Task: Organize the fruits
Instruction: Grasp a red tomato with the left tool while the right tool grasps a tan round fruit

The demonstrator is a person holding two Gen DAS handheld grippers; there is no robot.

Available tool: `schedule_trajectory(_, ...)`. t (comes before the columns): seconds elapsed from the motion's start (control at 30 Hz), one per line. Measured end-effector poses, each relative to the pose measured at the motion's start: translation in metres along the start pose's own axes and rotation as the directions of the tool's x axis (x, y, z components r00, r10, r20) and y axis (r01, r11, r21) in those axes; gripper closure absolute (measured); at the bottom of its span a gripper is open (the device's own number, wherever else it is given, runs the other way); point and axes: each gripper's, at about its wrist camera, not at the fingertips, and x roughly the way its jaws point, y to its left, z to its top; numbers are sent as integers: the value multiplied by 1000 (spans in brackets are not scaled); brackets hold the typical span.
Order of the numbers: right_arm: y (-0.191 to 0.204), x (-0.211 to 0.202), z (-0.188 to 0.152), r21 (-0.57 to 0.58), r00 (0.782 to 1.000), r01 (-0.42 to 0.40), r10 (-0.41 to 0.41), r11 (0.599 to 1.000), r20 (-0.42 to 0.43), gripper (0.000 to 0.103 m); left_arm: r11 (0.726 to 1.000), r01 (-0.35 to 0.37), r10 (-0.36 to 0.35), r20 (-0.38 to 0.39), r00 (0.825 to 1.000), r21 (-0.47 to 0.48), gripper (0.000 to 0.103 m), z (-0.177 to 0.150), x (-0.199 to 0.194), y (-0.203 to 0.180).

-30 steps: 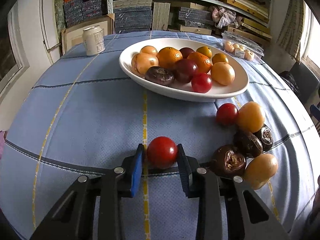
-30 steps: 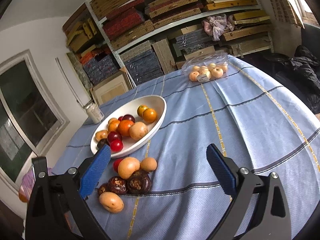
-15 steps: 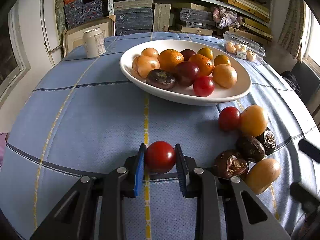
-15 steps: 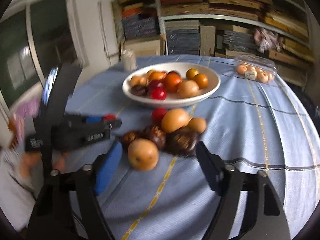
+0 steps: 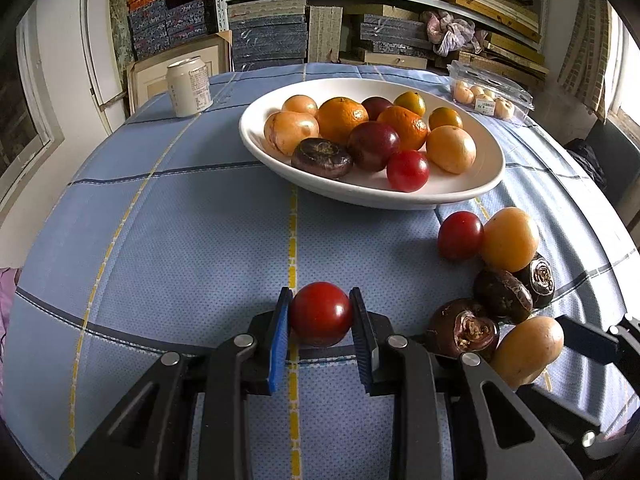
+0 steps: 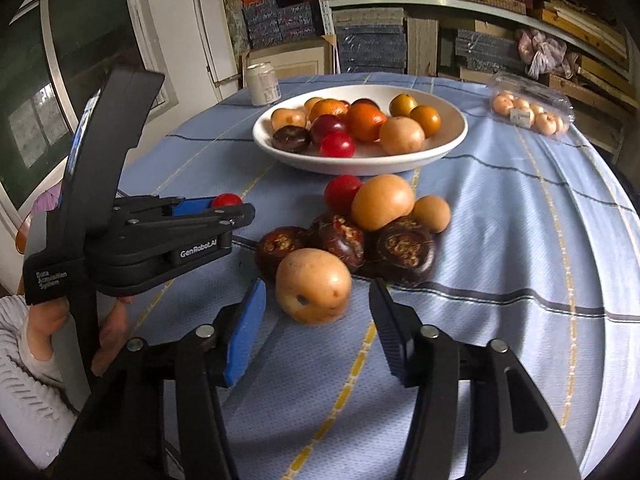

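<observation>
Mixed fruit [image 5: 362, 132] in white bowl [image 5: 472, 188]

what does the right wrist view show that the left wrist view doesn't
Only the right wrist view: the person's hand gripping the left tool's handle, a window, and a small tan fruit behind the pile. Only the left wrist view: the left tool shut on a red tomato, seen head-on. Both: white bowl, drink can, loose fruit pile and yellow fruit.

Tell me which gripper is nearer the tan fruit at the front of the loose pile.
Right. The right gripper brackets the tan fruit, not yet gripping; the left gripper sits aside, shut on a tomato.
</observation>
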Motion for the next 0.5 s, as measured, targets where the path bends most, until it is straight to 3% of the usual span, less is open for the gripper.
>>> schedule_trajectory(0.2, -1, 9, 3, 28, 1000, -10, 11, 1000, -28, 62, 1000, 0, 0, 0, 1000, 0, 74, 0, 0, 0)
schedule_trajectory(0.5, -8, 11, 4, 71, 999, -39, 41, 997, -27, 63, 1000, 7, -7, -4, 1000, -5, 74, -1, 1, 1)
